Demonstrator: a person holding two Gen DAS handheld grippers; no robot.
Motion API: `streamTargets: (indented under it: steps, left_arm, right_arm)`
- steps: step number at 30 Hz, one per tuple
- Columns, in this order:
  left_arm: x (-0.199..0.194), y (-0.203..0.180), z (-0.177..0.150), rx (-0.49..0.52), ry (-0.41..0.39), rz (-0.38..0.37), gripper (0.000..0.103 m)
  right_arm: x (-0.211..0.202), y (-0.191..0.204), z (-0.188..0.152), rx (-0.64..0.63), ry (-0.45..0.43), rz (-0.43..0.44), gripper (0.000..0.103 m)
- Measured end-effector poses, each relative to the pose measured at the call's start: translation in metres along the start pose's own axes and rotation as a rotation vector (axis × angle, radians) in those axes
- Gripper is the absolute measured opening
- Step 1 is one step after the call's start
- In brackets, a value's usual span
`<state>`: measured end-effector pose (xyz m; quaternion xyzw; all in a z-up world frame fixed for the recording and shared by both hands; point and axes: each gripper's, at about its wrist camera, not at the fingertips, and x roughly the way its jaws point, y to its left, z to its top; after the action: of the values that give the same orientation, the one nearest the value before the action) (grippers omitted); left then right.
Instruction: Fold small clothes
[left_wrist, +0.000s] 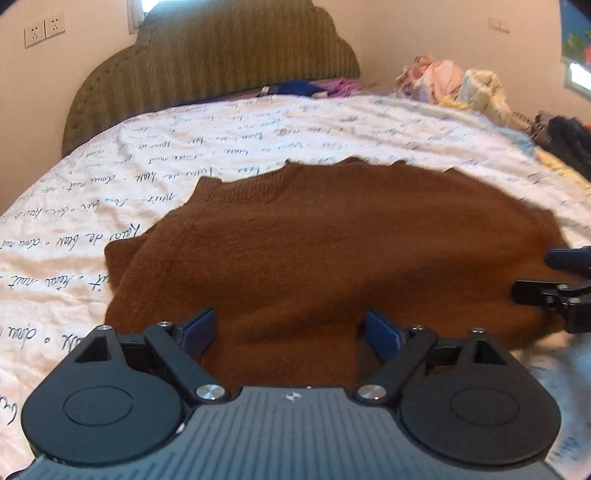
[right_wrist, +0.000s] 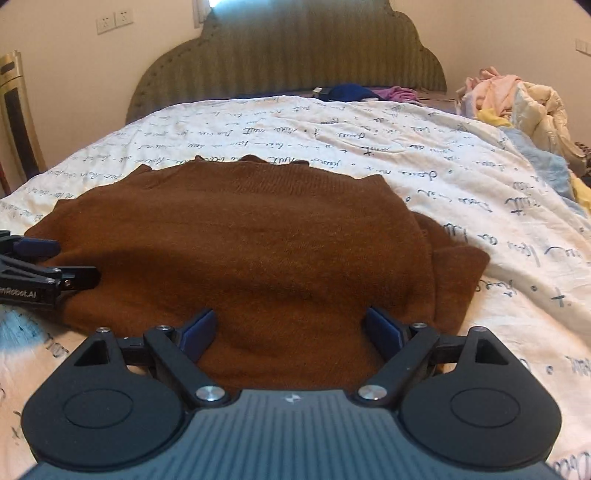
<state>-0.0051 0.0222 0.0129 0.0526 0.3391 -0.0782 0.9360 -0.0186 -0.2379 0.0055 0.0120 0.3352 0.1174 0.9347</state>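
A brown sweater lies flat on the bed, spread across a white cover printed with script. It lies directly ahead of and below both tools. Its long axis runs side to side across both views, with the ribbed hem or collar edge on the far side, toward the headboard.

The left hand-held gripper stands over the near edge of the sweater, left of centre; the right hand-held gripper stands over the same near edge, right of centre. Each shows at the side of the other's view, so the two are level with one another and neither is clearly nearer the cloth. A folded-under sleeve or flap shows at each outer side.

Both are released, jaws spread wide. The blue pads of the left sit at or just above the knit with cloth showing between them, but they pinch nothing; the right one's pads stand the same way. Whether the tips actually touch the fabric I cannot tell.

As I judge it, the coming move is to close on the near edge and carry it away toward the headboard for a crosswise fold.
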Motion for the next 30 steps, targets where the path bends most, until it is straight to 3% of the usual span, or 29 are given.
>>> streamTargets:
  steps: [3, 5, 8, 10, 12, 16, 20, 23, 24, 26, 30]
  left_arm:
    - [0.005, 0.001, -0.012, -0.014, 0.052, -0.009, 0.092]
    - [0.007, 0.0, -0.02, -0.007, 0.019, 0.002, 0.095]
    - [-0.004, 0.0, -0.009, -0.031, 0.038, 0.004, 0.084]
    - [-0.015, 0.007, -0.006, -0.08, 0.034, -0.003, 0.083]
    - [-0.031, 0.022, -0.011, -0.181, 0.012, -0.009, 0.084]
    - [-0.06, 0.066, -0.031, -0.46, -0.001, -0.035, 0.086]
    - [-0.061, 0.107, -0.059, -0.765, 0.059, -0.116, 0.086]
    - [-0.054, 0.116, -0.058, -0.86, 0.026, -0.139, 0.086]
    - [-0.05, 0.117, -0.054, -0.885, 0.016, -0.154, 0.084]
    - [-0.04, 0.119, -0.046, -0.927, 0.05, -0.115, 0.073]
    - [-0.034, 0.125, -0.045, -0.983, 0.065, -0.146, 0.071]
  right_arm:
    - [0.006, 0.001, -0.01, 0.004, 0.041, 0.025, 0.089]
    - [0.008, -0.001, -0.02, -0.036, 0.007, 0.036, 0.089]
    - [0.003, -0.003, -0.001, 0.005, 0.073, 0.037, 0.089]
    - [-0.013, -0.009, 0.008, 0.075, 0.05, 0.064, 0.089]
    - [-0.029, -0.017, 0.008, 0.148, 0.022, 0.096, 0.089]
    - [-0.056, -0.049, -0.016, 0.358, 0.048, 0.176, 0.089]
    - [-0.059, -0.087, -0.047, 0.641, 0.099, 0.251, 0.089]
    - [-0.048, -0.095, -0.05, 0.732, 0.08, 0.267, 0.09]
    - [-0.044, -0.094, -0.047, 0.742, 0.068, 0.271, 0.09]
    - [-0.034, -0.093, -0.042, 0.755, 0.1, 0.265, 0.09]
    - [-0.042, -0.085, -0.032, 0.648, 0.113, 0.238, 0.09]
